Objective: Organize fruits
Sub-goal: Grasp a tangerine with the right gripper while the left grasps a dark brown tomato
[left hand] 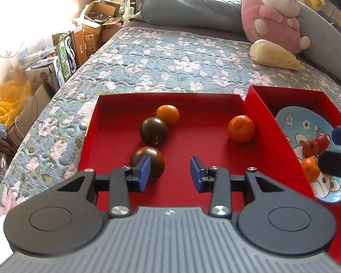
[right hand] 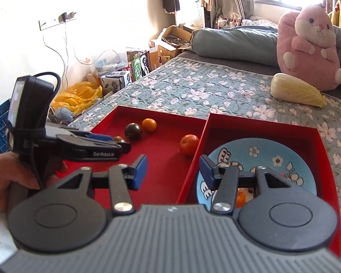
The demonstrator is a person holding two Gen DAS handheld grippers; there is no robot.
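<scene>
Left tongs (left hand: 170, 174) gape wide and empty over the red tray (left hand: 116, 118), a dark fruit (left hand: 155, 159) at its 10 o'clock. Two oranges (left hand: 241, 128) and another dark fruit (left hand: 153, 130) lie at 12. Right tongs (right hand: 173, 171) are also wide and empty, with the plate (right hand: 284, 150) at 2 o'clock.

Far ahead of the claw: floral quilted bed (left hand: 161, 63), pink plush toy (left hand: 277, 16) with napa cabbage (left hand: 272, 55) lying just before it, grey-green duvet (left hand: 188, 9); cardboard boxes (left hand: 91, 31) and yellow plastic bag (left hand: 4, 102) off left.
</scene>
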